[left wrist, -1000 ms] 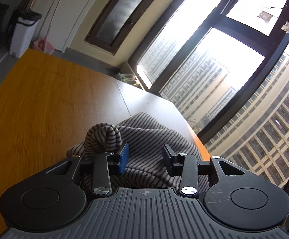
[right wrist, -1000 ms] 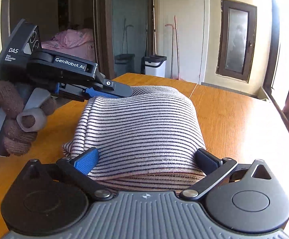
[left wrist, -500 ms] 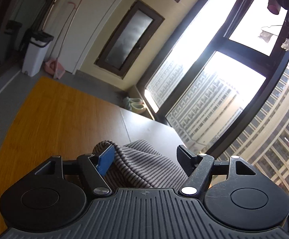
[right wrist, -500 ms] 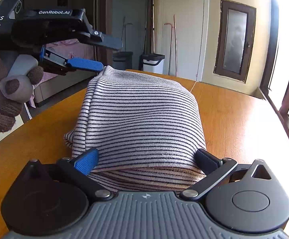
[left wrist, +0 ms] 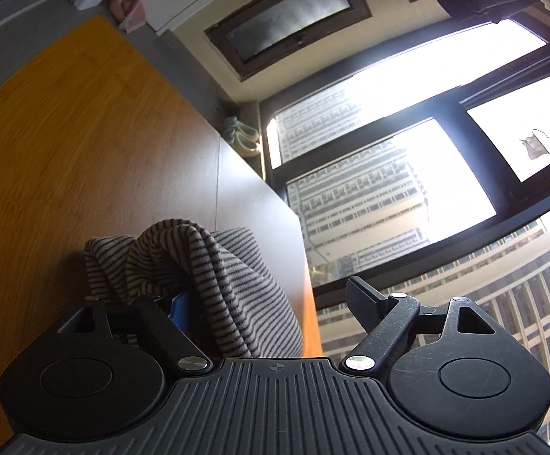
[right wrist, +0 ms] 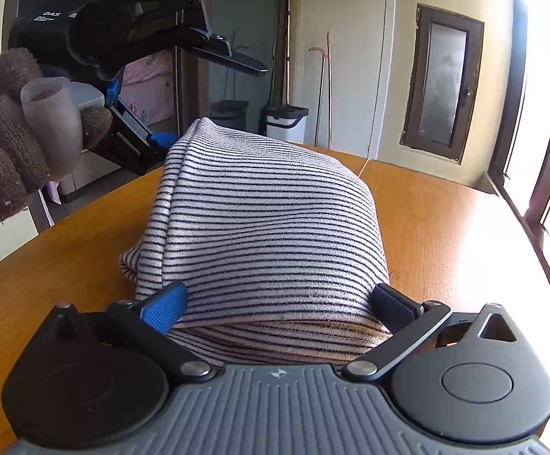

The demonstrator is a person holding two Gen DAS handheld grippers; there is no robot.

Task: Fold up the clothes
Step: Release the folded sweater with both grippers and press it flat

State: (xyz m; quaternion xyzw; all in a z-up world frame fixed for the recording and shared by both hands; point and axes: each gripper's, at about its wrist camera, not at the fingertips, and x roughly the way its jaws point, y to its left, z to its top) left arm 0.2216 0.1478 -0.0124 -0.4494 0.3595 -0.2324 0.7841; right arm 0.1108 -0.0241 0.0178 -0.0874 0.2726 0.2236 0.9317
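One striped garment folded in a mound on the orange wooden table, beside tall windows facing tower blocks. Left claw opening wide at the mound's far corner, pads off the cloth. Right claw spread wide around the near fold, grip uncertain.

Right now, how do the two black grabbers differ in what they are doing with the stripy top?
The left gripper is raised at the far corner of the striped garment, jaws opening, cloth draped over one finger. The right gripper sits low at the near edge, jaws wide apart either side of the fold. Both have a blue pad.
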